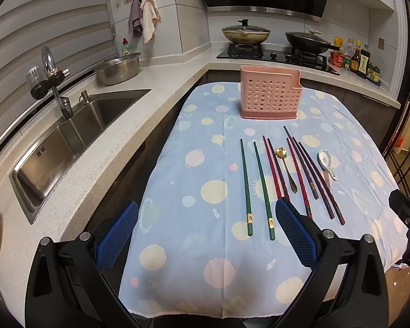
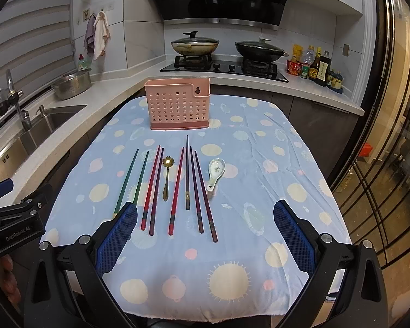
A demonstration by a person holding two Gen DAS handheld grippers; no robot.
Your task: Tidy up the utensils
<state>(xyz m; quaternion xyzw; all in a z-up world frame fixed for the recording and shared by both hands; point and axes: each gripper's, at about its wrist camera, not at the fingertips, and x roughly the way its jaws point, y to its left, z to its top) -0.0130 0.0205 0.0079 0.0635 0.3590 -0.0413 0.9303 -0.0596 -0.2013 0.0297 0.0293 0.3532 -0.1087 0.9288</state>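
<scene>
Both tools are hovering low over the near edge of the surface (image 2: 259, 142), which is draped in a blue spotted cloth. The left hand-held gripper (image 1: 206, 232) is spread wide with nothing between its blue pads, and the right hand-held gripper (image 2: 205, 235) is likewise gaping and carrying nothing. Just ahead, the utensils are lying side by side: two green chopsticks (image 1: 255, 188), several red and dark chopsticks (image 2: 177, 188), a gold spoon (image 2: 166, 177) among them, and a white ceramic spoon (image 2: 215, 173) at the right. Beyond them a pink perforated holder (image 2: 177, 106) is standing upright and looking empty. For a clean first pick, it seems wise to be closing on one stick near its thick end, lifting it, then tipping it upright before lowering it into the holder.
</scene>
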